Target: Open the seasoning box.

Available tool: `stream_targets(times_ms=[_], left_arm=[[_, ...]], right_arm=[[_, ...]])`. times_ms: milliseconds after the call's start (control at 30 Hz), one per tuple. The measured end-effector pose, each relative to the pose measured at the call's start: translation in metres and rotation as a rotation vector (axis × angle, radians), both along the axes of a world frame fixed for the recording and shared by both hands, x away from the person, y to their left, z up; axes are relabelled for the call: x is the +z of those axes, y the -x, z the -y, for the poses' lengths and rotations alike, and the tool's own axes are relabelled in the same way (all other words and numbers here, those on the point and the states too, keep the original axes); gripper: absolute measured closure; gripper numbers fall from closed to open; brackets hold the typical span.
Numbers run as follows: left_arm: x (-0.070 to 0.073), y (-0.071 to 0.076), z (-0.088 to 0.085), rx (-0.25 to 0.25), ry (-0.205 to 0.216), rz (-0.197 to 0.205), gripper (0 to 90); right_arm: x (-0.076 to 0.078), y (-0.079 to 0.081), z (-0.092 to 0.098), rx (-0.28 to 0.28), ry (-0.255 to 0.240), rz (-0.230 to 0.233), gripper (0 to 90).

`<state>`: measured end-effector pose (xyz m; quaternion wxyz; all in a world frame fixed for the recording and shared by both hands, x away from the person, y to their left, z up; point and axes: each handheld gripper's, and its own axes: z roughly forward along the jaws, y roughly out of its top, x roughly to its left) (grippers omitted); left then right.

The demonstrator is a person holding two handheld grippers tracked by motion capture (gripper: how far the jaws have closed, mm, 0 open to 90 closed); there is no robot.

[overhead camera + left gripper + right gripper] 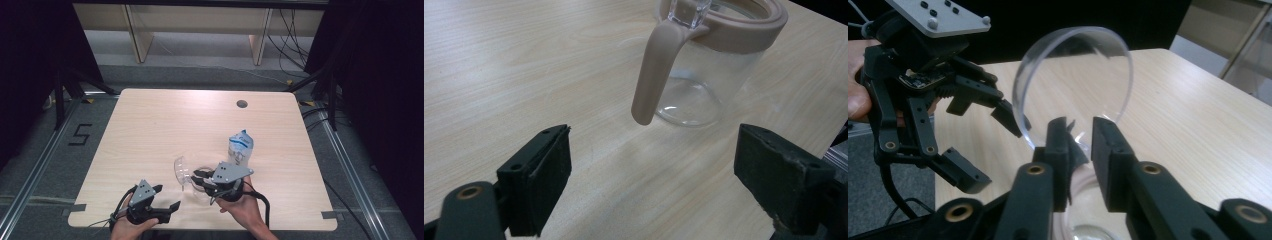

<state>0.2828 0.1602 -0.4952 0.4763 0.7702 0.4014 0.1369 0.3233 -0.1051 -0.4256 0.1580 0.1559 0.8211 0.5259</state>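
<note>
While both forearms come in from the near edge of the desk (150, 125), the left hand (131, 227) sits low at the near-left corner, its left tongs (167, 196) aimed right toward the glass jar (704, 75). Those tongs stand wide open, nothing between the pads (jar just beyond them, apart). The right hand (243, 207) is near-centre, right tongs (196, 179) pointing left at the jar's hinged clear lid (1075, 82), which stands tipped up. The right tongs' jaws are only narrowly apart, at the lid's lower edge; whether the pads press on it I cannot tell. The jar rests on the desk, near-centre, beige rim and handle (656, 75). A crumpled plastic bottle (240, 146) stands just beyond the right hand.
</note>
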Motion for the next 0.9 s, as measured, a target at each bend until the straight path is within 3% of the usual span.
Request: stream_targets(times_ms=[167, 267, 433, 667, 767, 900], left_arm=[[0.0, 0.001, 0.002, -0.013, -0.002, 0.0, 14.9], [0.0, 0.001, 0.002, -0.007, -0.004, 0.0, 14.9], [0.0, 0.001, 0.002, -0.01, 0.0, -0.001, 14.9], [0.0, 0.001, 0.003, 0.002, -0.003, 0.0, 14.9], [0.0, 0.0, 0.001, -0.016, -0.014, 0.012, 14.9], [0.0, 0.001, 0.002, 0.001, -0.005, 0.0, 14.9]], right_arm=[[0.0, 0.003, 0.021, -0.051, 0.002, 0.015, 63.1], [-0.001, 0.007, 0.03, -0.081, 0.001, 0.04, 60.8], [-0.007, 0.014, 0.06, -0.165, 0.001, 0.035, 55.4], [-0.012, 0.016, 0.08, -0.233, 0.0, 0.029, 50.2], [-0.015, 0.017, 0.088, -0.268, -0.003, 0.018, 45.8], [-0.02, 0.018, 0.096, -0.3, -0.007, 0.022, 43.4]])
